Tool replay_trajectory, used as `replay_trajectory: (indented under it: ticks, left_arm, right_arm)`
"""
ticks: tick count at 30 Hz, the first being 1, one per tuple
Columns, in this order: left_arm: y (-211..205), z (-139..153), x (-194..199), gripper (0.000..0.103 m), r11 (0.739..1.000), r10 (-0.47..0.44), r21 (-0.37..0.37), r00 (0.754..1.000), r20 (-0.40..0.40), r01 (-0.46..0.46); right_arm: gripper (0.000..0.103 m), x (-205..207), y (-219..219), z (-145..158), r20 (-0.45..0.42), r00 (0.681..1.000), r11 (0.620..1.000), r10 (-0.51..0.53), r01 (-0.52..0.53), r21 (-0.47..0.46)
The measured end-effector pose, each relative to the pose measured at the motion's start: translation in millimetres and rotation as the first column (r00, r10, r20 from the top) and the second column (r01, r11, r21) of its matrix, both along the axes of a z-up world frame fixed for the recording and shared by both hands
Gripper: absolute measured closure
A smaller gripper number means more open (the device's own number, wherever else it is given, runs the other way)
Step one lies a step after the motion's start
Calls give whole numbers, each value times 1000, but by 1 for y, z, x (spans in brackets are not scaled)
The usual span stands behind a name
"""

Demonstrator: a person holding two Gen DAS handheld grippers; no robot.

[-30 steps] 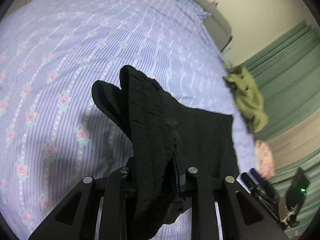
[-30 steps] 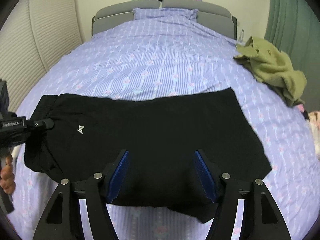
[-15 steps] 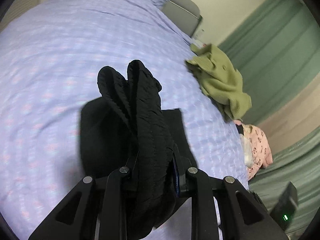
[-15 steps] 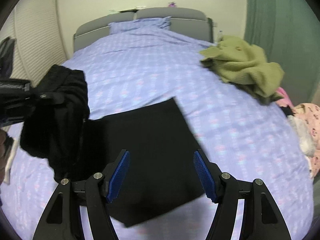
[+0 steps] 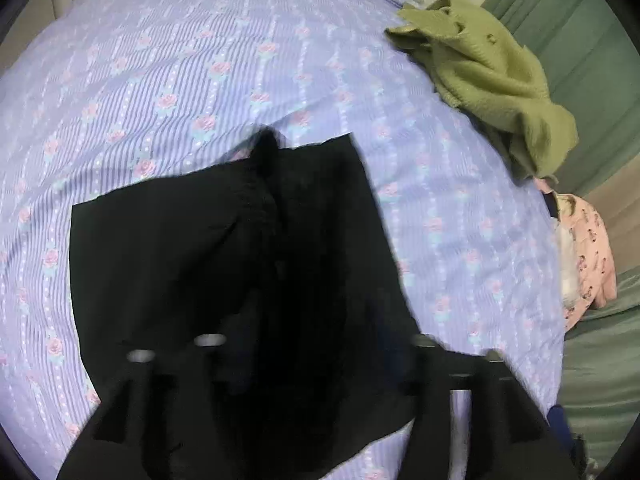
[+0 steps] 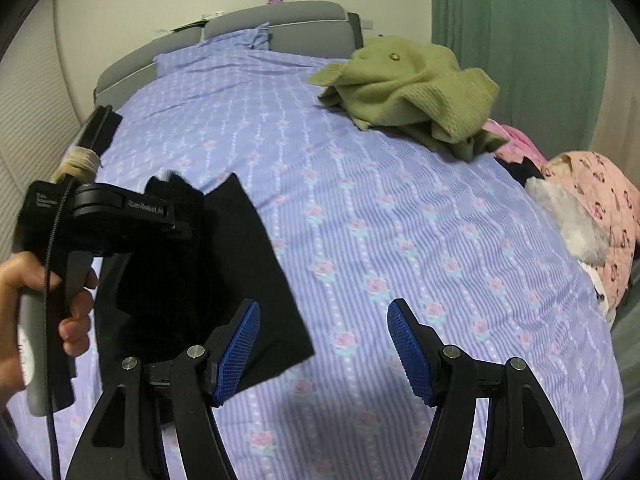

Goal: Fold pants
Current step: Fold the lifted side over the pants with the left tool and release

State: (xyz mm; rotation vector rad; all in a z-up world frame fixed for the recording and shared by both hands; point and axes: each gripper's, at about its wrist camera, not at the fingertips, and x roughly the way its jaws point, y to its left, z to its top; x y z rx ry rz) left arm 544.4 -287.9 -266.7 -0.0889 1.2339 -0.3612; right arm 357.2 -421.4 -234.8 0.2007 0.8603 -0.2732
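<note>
Left hand-held gripper [image 5: 312, 360], angled down mid-frame, is opening, releasing the pants [image 5: 208, 264] it clamped earlier; right hand-held gripper [image 6: 324, 344] gapes empty.

Black pants [image 5: 224, 264] are lying folded over on the purple flowery bedsheet [image 5: 200, 60], with a bunched-up ridge of fabric poking up along the middle. The left gripper [image 5: 312, 360] is right over them, blurry, its jaws opening, dark cloth filling the gap between them. A crumpled green sweater [image 5: 488, 76] sits well off to the upper right, and some pink clothing [image 5: 588, 248] is at the bed's right edge.
</note>
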Motion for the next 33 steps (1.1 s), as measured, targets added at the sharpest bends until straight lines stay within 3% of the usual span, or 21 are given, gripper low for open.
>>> replay_trajectory:
  ticks: [5,9,12,16,23,24,25,27,28,30,31,33]
  left_arm:
    - [23,52,-22,13,998,50,-56,988,149,-42]
    - [61,57,-39,11,997,61,27,976,208,-69]
    - [76,41,-40,11,994,52,88,981,187,-70]
    - [105,8,-48,11,992,70,101,991,116,-82]
    - [129,-46,-72,12,988,91,128,996,-3,-90]
    - [128,-53,-76,12,986,82,144,996,-17,-79]
    - [127,-59,-80,13,985,72,158,997,-29,-67]
    - [125,-67,-87,13,986,58,162,997,-46,-50]
    - [124,-69,-90,13,986,56,161,997,-54,-47]
    - [123,-70,-93,13,986,64,156,996,-56,-55]
    - [123,-70,-92,13,986,66,154,996,-57,-57]
    - [122,-73,-91,13,986,73,154,995,-66,-63]
  right_arm:
    - [36,-2,-10,-4,21,1000,997,-6,5,75]
    - [36,6,-6,-11,28,999,992,28,-31,121]
    - [36,20,0,-27,16,998,987,66,-68,149]
    - [36,41,5,-53,-15,993,971,114,-108,213]
    - [36,72,-4,-95,-75,995,938,69,-39,343]
    - [41,76,-4,-100,-87,994,935,66,-31,353]
    - [58,78,-5,-103,-91,993,929,73,-35,369]
    - [64,85,-4,-108,-118,990,931,77,-29,364]
    - [75,86,-3,-107,-123,989,938,79,-32,344]
    - [83,86,-2,-99,-119,990,957,81,-44,287]
    - [100,82,-1,-92,-116,991,972,62,-34,231]
    - [102,79,-2,-85,-120,992,988,30,-12,151]
